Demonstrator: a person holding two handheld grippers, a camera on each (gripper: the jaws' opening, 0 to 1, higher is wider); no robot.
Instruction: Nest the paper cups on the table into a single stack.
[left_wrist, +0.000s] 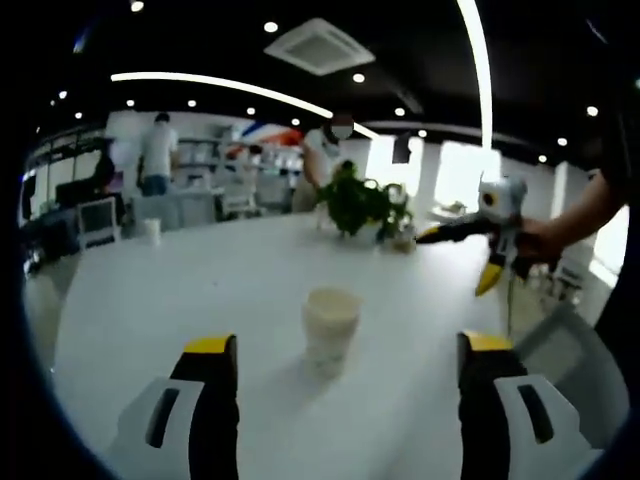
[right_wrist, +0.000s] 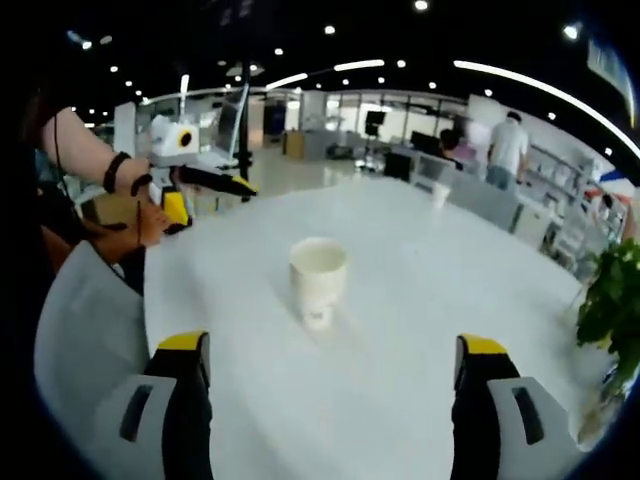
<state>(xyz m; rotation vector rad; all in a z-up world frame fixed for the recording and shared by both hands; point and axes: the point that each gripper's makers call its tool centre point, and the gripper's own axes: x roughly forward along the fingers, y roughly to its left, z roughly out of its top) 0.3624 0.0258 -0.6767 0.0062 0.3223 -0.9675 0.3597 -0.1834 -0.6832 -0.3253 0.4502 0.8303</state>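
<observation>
Looking at this, the stacking job seems basically done or right at its tail end. A paper cup stack (left_wrist: 331, 328) stands upright in the middle of the white desk (left_wrist: 180, 300); it reads as more than one cup nested together, though it's too blurry to count them. In the right gripper view the same stack (right_wrist: 318, 280) sits centred ahead of the claw.

Both claws are released. The left claw (left_wrist: 348, 365) has its jaws spread wide with the stack a little way ahead between them, not touching. The right claw (right_wrist: 335, 365) is the same, jaws wide, holding nothing. From the left gripper view the right claw (left_wrist: 470, 232) is up in the air on the far side of the desk, gripped by a hand (left_wrist: 540, 240).

One small cup-like thing (left_wrist: 151, 229) sits near the far edge, so my guess is the next move is fetching that and dropping it onto the stack, if it really is a paper cup.

Room-wise: open office, dark ceiling with strip lights, a potted plant (left_wrist: 362, 205) on the desk, people standing in the back.
</observation>
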